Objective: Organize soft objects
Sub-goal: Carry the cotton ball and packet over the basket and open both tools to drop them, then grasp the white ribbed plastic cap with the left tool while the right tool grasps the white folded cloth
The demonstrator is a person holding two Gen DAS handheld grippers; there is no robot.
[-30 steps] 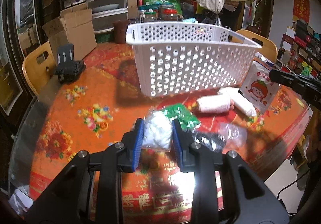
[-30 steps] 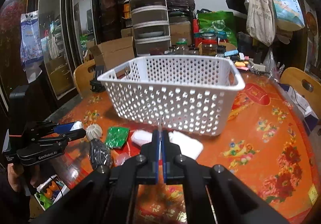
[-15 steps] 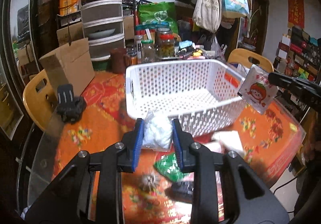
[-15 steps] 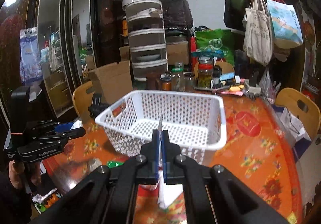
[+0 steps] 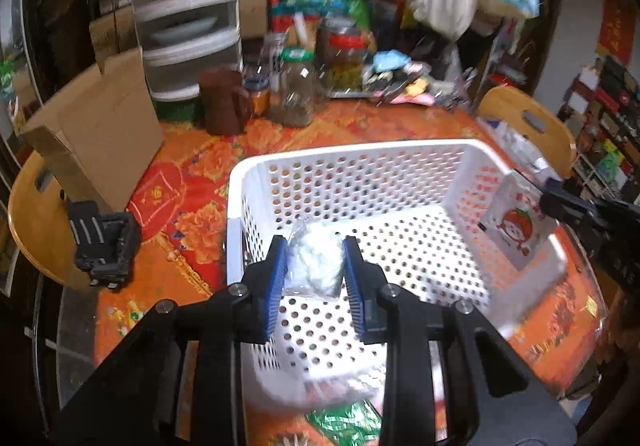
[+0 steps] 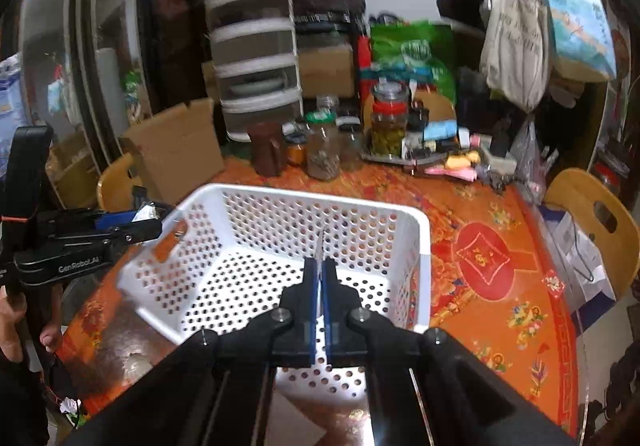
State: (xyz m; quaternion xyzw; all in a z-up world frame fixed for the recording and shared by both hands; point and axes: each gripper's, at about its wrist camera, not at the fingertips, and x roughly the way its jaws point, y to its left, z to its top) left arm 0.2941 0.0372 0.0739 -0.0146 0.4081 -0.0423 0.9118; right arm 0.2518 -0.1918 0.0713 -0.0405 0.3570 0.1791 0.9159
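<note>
A white perforated basket [image 5: 400, 154] stands on the red-orange table; it also shows in the right wrist view [image 6: 304, 202]. My left gripper [image 5: 315, 266] is shut on a clear bag of white cotton balls [image 5: 314, 264] and holds it over the basket's near left part. My right gripper [image 6: 320, 282] is shut on the edge of a flat white packet with a strawberry cartoon [image 5: 516, 226], which hangs inside the basket's right side. In the right wrist view the packet shows only as a thin edge [image 6: 320, 246]. The left gripper also shows at that view's left [image 6: 132, 226].
A green packet [image 5: 344, 422] lies on the table in front of the basket. A black phone holder [image 5: 104, 246] and a cardboard box [image 5: 100, 142] stand at the left. Jars [image 5: 296, 86] and clutter fill the far side. Wooden chairs [image 5: 528, 122] ring the table.
Both grippers have risen and moved forward with their loads. The cotton bag and the strawberry packet are now over the basket's inside instead of in front of it.
</note>
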